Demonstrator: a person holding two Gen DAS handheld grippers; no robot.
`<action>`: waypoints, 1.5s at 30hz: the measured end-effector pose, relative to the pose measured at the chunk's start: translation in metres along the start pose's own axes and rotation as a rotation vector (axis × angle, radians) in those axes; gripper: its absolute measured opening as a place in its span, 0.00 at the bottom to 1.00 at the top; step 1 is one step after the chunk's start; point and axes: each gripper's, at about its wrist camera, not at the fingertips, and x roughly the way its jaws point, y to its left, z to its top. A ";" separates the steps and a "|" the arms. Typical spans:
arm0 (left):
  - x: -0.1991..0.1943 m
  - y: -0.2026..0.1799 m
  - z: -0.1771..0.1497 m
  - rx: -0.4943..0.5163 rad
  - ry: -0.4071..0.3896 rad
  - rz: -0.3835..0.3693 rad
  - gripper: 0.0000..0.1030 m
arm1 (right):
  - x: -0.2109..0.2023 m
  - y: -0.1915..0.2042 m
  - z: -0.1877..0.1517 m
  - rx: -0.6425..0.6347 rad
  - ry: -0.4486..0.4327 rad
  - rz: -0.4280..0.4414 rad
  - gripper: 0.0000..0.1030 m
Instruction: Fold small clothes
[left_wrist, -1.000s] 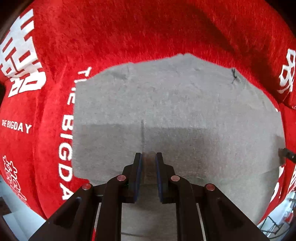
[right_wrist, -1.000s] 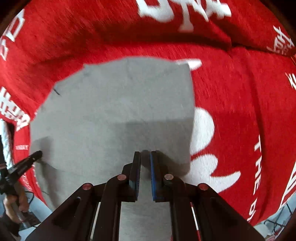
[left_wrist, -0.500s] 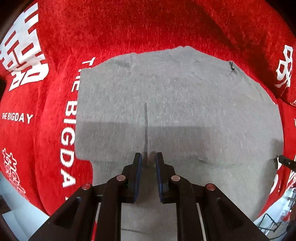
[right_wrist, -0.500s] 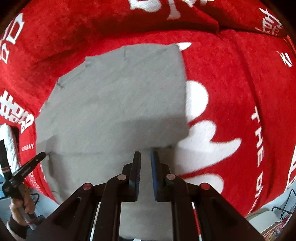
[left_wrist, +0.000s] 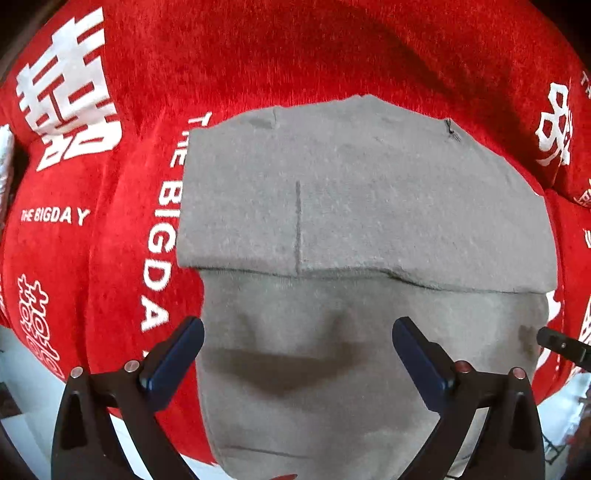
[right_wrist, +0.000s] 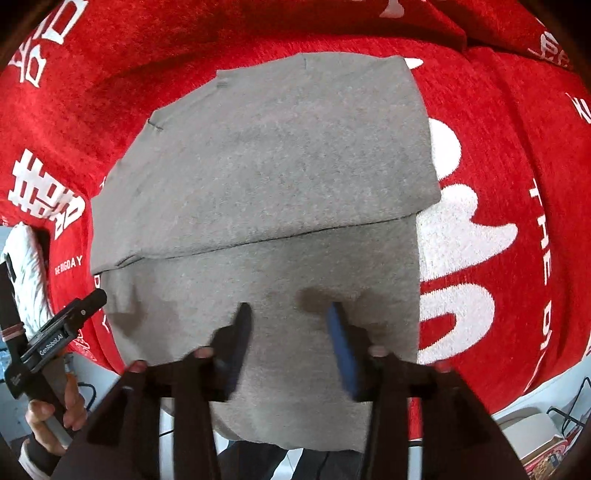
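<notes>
Item: grey garment (left_wrist: 362, 206), folded over itself, lying on the red cloth (left_wrist: 110, 258), near edge overhanging toward you. Your left gripper (left_wrist: 297, 341): fingers spread wide above the lower layer, holding nothing. Your right gripper (right_wrist: 291, 325): fingers parted, blurred, empty, over the same layer.

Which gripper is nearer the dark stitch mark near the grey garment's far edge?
Hard to call, perhaps the right. The stitch mark lies far-right of the left gripper and far-left of the right gripper. Both hover open over the grey garment's near part.
</notes>
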 end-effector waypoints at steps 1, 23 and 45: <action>0.002 0.003 0.001 -0.007 0.006 -0.001 0.99 | 0.000 0.001 0.000 -0.004 0.000 -0.002 0.49; 0.013 0.025 -0.005 -0.033 0.037 0.020 0.99 | 0.102 0.060 0.035 0.457 0.123 0.520 0.57; 0.020 0.046 -0.008 -0.071 0.050 0.037 0.99 | 0.050 0.066 0.022 0.083 0.077 0.248 0.59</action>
